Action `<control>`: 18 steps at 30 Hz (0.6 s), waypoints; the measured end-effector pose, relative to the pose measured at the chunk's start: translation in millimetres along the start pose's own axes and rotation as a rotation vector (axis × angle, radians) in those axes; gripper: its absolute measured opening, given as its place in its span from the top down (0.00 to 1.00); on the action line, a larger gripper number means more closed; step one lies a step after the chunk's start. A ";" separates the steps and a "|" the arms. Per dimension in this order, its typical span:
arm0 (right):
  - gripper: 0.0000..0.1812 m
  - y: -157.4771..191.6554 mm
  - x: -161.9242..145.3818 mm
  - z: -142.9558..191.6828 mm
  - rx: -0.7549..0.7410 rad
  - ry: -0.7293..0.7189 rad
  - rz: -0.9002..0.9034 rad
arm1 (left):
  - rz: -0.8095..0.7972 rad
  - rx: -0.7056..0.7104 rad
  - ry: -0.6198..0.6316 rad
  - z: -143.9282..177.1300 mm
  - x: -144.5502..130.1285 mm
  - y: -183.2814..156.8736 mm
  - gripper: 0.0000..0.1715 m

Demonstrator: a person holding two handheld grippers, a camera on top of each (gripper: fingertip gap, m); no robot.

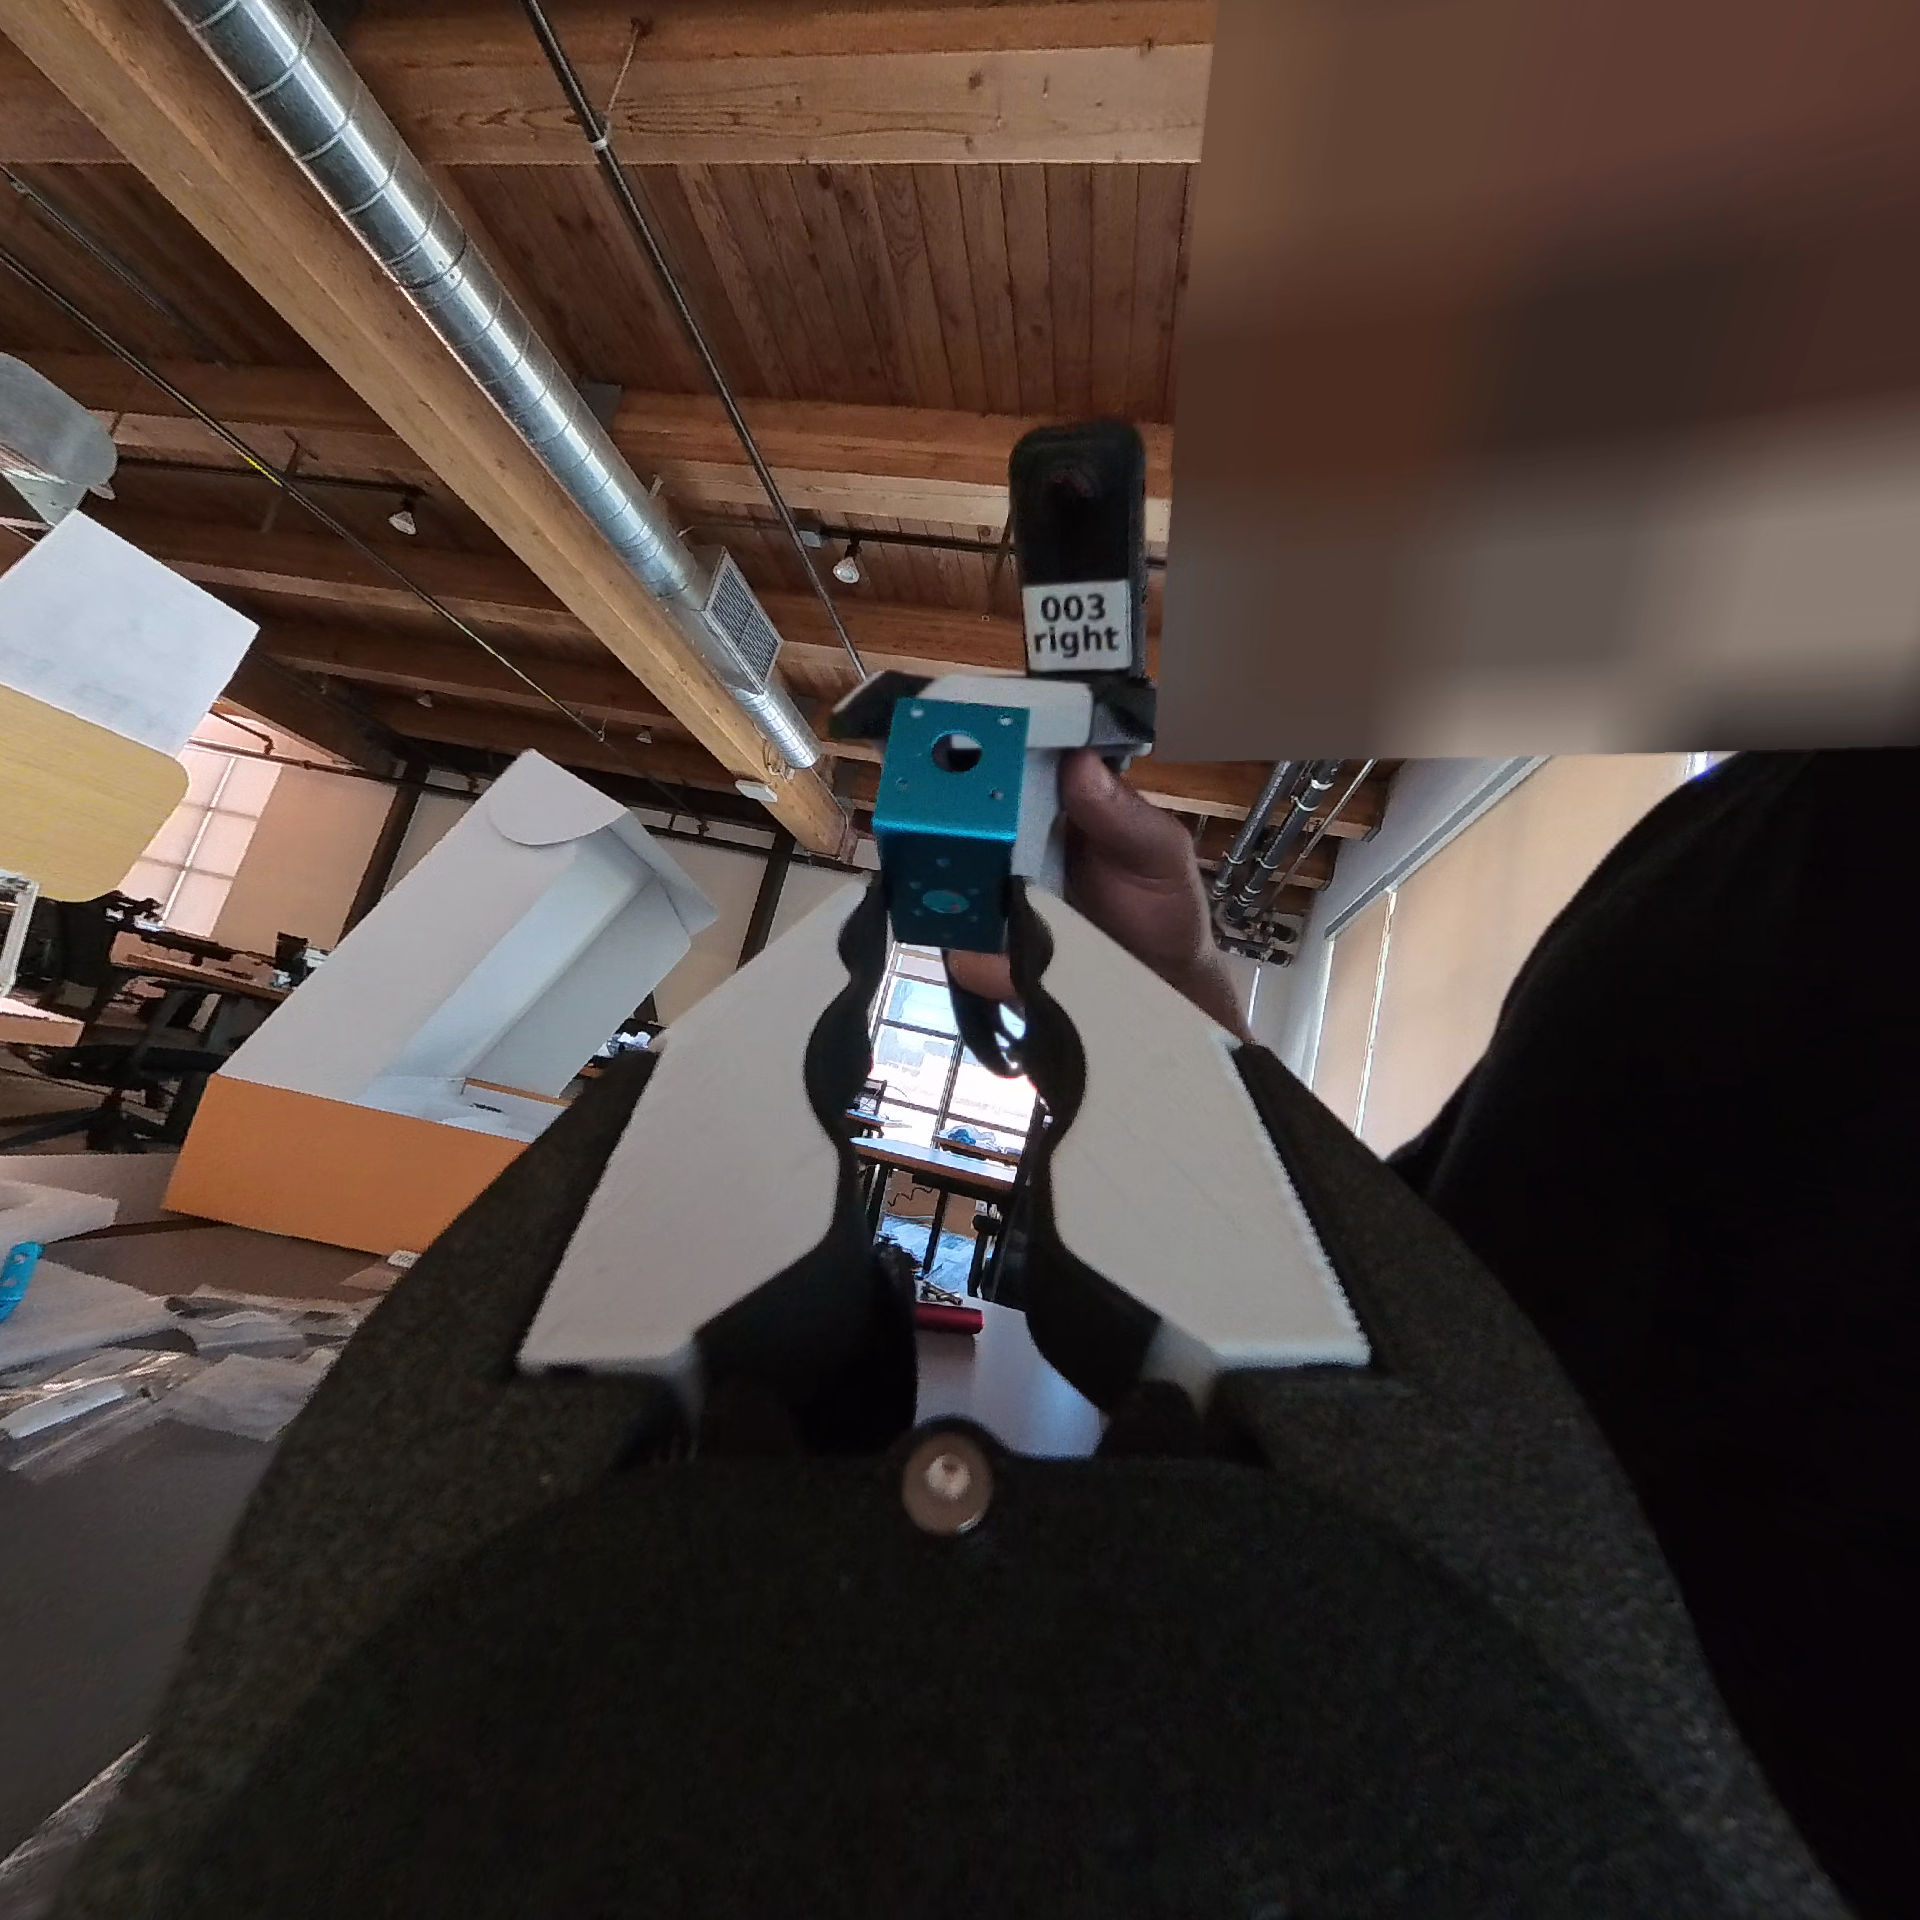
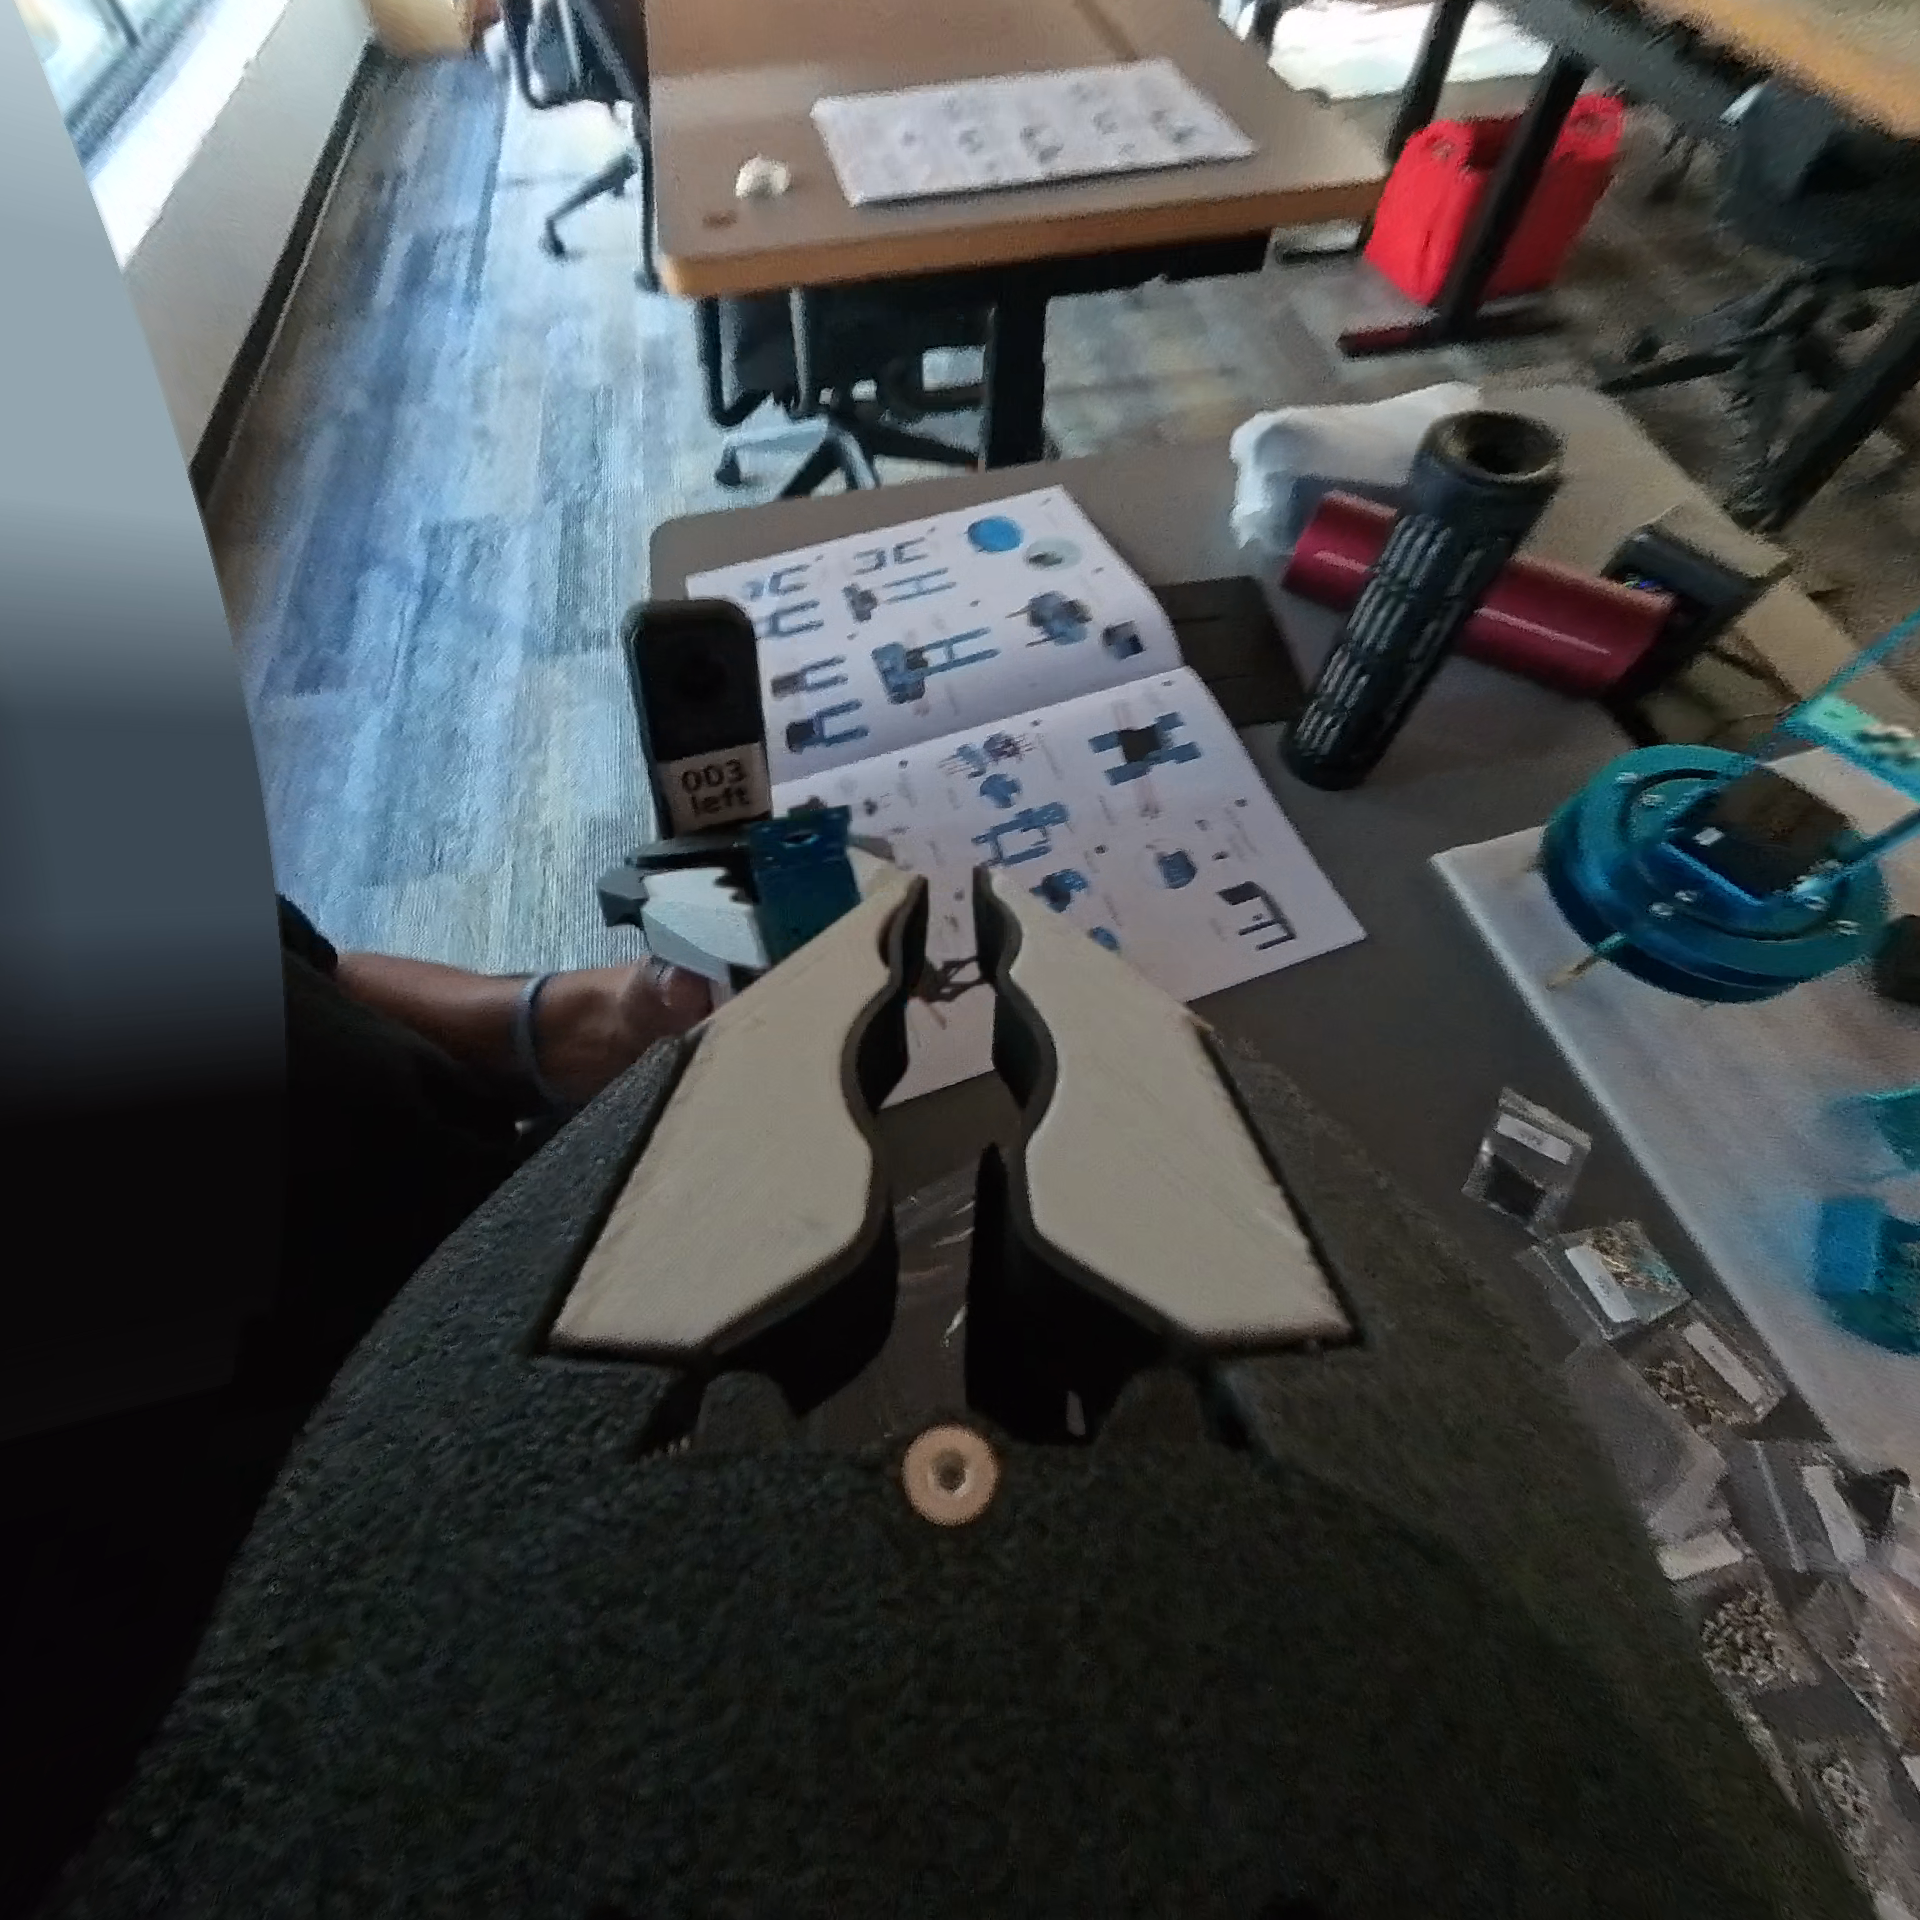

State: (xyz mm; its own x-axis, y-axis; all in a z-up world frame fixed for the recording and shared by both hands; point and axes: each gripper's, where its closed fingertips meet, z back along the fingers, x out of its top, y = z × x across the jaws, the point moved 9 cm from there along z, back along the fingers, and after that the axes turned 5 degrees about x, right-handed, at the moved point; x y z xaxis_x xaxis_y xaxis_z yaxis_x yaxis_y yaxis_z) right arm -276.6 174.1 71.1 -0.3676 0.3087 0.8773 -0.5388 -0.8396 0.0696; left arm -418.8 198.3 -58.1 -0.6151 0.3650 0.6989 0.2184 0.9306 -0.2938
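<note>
Blue metal bracket point(image 1: 943, 831), boxy with round holes, sits pinched between the tips of the left gripper point(image 1: 943, 914), jaws clamped on its lower end, lifted up toward the wooden ceiling point(image 1: 935, 260). Right wrist view shows the same bracket point(image 2: 798, 883) small and blurred, partly hidden behind the right gripper's left finger. Left gripper point(image 2: 727, 894) shows there too, with its black camera point(image 2: 698, 717) bearing a white sticker; the hand holding it point(image 2: 603, 1013) is mostly covered.

Right gripper point(image 2: 948, 894) has its jaws nearly together with a thin gap at the tips and nothing between them. It hangs over an open instruction booklet point(image 2: 1039, 748) lying on the dark surface point(image 2: 1382, 1018). In the left wrist view the right gripper's body point(image 1: 1039, 727) is just behind the bracket; contact cannot be told. Its tips are hidden, and the hand point(image 1: 1122, 862) is partly cut off by a mosaic patch.

On the surface: black ribbed cylinder point(image 2: 1403, 613) standing tilted, red tube point(image 2: 1496, 603) behind it, blue round assembly point(image 2: 1714, 883) on a pale mat point(image 2: 1662, 1039), cut off at the right edge. Small clear parts bags point(image 2: 1621, 1278) at lower right, contents too blurred to make out. Silver duct point(image 1: 468, 281) runs along the ceiling; open white and orange box point(image 1: 436, 1039) at left.
</note>
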 end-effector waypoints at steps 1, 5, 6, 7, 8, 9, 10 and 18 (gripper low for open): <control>0.95 -2.7 -1.7 7.6 -0.001 -0.035 -0.016 | -0.002 0.001 0.000 -0.6 -0.5 -0.6 0.87; 0.95 -20.6 -27.0 27.9 -0.076 -0.092 -0.107 | -0.014 0.033 0.056 -3.7 -3.8 1.5 0.87; 0.95 -27.0 -38.2 30.2 -0.118 -0.078 -0.136 | -0.011 0.056 0.072 -2.8 -2.3 3.8 0.87; 0.95 -32.5 -50.6 30.8 -0.151 -0.061 -0.163 | -0.005 0.085 0.079 0.4 2.6 6.4 0.87; 0.95 -36.2 -63.5 28.7 -0.164 -0.047 -0.192 | -0.008 0.138 0.091 7.2 12.0 9.9 0.87; 0.95 -38.3 -76.7 23.6 -0.153 -0.038 -0.224 | -0.030 0.218 0.103 17.8 25.8 14.0 0.87; 0.94 -39.8 -90.5 15.3 -0.131 -0.032 -0.255 | -0.061 0.303 0.112 31.2 42.0 17.2 0.87; 0.88 -42.9 -157.7 -85.4 -0.005 0.126 -0.258 | -0.316 0.733 0.393 105.2 100.9 14.4 0.87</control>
State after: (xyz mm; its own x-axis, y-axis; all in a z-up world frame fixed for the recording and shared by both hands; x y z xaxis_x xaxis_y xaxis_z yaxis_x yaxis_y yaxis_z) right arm -260.2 199.6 -110.7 -0.3089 0.5652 0.7649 -0.6306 -0.7238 0.2802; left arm -557.4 245.6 -60.4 -0.2307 0.2031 0.9516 -0.5402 0.7867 -0.2989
